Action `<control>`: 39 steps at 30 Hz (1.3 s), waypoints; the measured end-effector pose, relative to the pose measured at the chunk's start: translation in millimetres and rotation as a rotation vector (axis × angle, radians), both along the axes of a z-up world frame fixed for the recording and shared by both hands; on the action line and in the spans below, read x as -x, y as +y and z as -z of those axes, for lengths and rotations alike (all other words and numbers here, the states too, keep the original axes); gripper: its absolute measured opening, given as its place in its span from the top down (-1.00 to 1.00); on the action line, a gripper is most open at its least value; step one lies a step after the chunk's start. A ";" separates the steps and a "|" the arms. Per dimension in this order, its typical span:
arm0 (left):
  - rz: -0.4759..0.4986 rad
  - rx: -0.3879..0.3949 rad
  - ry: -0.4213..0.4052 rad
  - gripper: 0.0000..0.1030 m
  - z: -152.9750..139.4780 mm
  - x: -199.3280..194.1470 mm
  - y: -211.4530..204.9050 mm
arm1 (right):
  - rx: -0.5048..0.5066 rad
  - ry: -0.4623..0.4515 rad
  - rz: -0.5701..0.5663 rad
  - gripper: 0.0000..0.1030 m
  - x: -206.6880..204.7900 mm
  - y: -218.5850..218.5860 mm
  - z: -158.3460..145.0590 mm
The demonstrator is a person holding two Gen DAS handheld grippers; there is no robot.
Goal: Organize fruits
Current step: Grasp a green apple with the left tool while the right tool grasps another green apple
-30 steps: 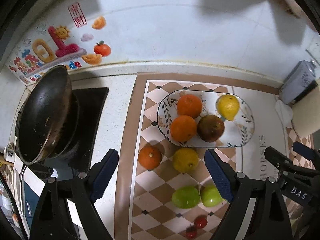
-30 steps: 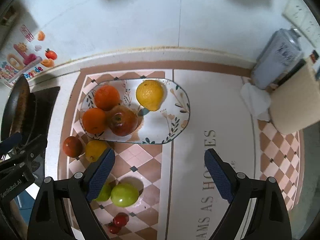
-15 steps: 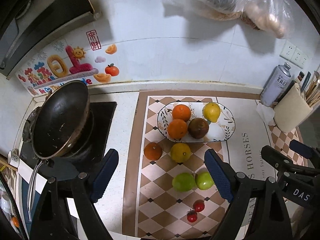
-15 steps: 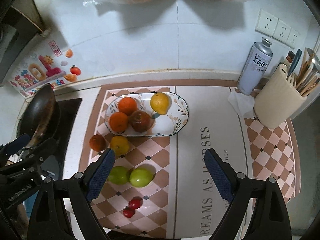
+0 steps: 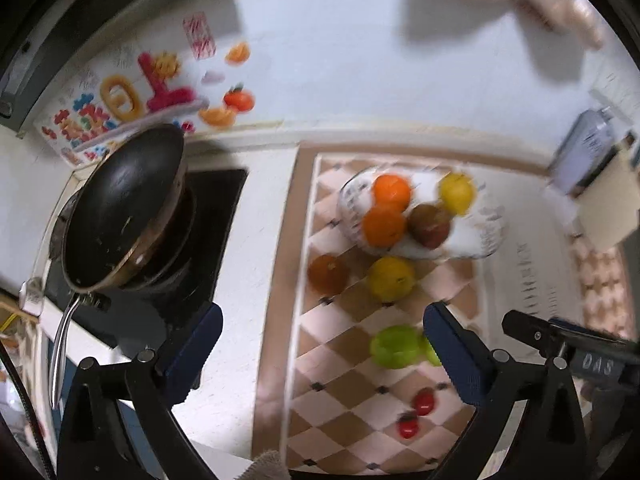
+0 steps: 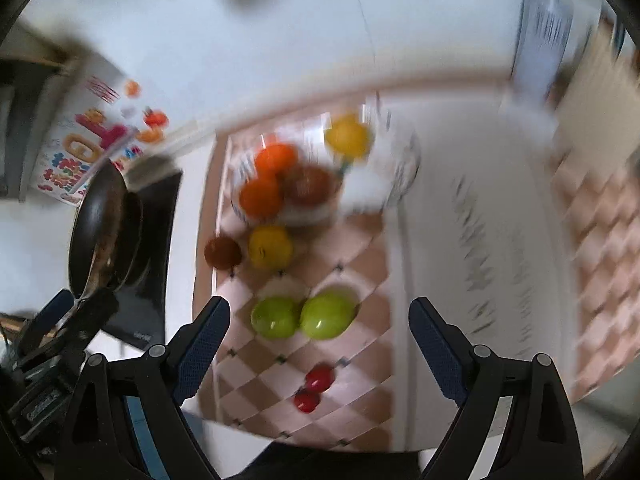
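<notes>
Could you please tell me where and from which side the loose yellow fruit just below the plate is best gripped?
Grip the yellow fruit across its round middle, coming from above. The plate lies close behind it and a dark orange fruit beside it, so a side approach looks crowded. The left gripper, with nothing between its jaws, is opening.

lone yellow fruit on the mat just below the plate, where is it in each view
Left wrist: round yellow fruit sits centre, just below the patterned oval plate.
Right wrist: centre-left, again below the plate.
Shared landmark: the dark orange round fruit at its left.
</notes>
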State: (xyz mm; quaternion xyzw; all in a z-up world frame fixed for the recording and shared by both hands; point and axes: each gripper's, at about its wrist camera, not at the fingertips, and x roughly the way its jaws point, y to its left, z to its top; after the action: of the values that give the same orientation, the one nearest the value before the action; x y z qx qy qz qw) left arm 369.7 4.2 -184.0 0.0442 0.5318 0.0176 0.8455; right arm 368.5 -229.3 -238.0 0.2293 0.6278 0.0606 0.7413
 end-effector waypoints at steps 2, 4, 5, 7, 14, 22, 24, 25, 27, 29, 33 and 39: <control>-0.035 -0.004 0.070 -1.00 26.7 -6.7 5.9 | -0.097 0.113 0.032 -0.81 -7.3 -1.2 46.2; -0.067 0.014 0.124 -1.00 45.5 -10.1 11.5 | -0.153 0.202 0.075 -0.80 -10.7 -1.9 85.3; -0.087 0.040 0.160 -1.00 56.7 -12.1 15.1 | -0.185 0.237 0.092 -0.77 -11.8 -1.2 102.0; -0.127 0.083 0.220 -1.00 75.8 -14.5 20.9 | -0.220 0.290 0.120 -0.61 -13.5 0.9 124.4; -0.181 0.190 0.343 -0.99 113.3 -18.9 18.5 | -0.221 0.331 0.121 -0.18 -16.7 14.4 155.9; -0.152 0.312 0.469 -0.99 143.5 -32.9 -2.4 | 0.086 0.210 -0.094 -0.14 -12.1 1.3 126.8; -0.114 0.317 0.477 -0.99 149.4 -35.6 -14.7 | 0.131 0.205 -0.124 -0.14 -8.1 -3.5 124.4; -0.096 0.310 0.480 -0.99 151.5 -36.5 -20.4 | 0.130 0.207 -0.127 -0.14 -6.2 -5.7 124.2; -0.052 0.297 0.488 -0.98 156.0 -38.6 -34.5 | 0.126 0.208 -0.127 -0.14 -6.0 -6.4 123.5; -0.016 0.279 0.496 -0.92 160.3 -40.6 -45.9 | 0.135 0.200 -0.125 -0.14 -6.0 -4.8 122.6; 0.010 0.233 0.508 -0.17 169.8 -45.7 -54.1 | 0.131 0.198 -0.098 -0.15 -5.9 -7.3 125.3; 0.000 0.241 0.520 -0.17 181.5 -46.6 -52.4 | 0.115 0.219 -0.077 -0.15 -9.7 -18.9 131.7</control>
State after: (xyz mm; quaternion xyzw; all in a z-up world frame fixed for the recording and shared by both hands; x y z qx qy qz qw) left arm 416.3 -48.2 -365.5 -0.0534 0.7291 -0.0575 0.6799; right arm 378.2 -248.1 -369.7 0.1674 0.7159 0.0273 0.6773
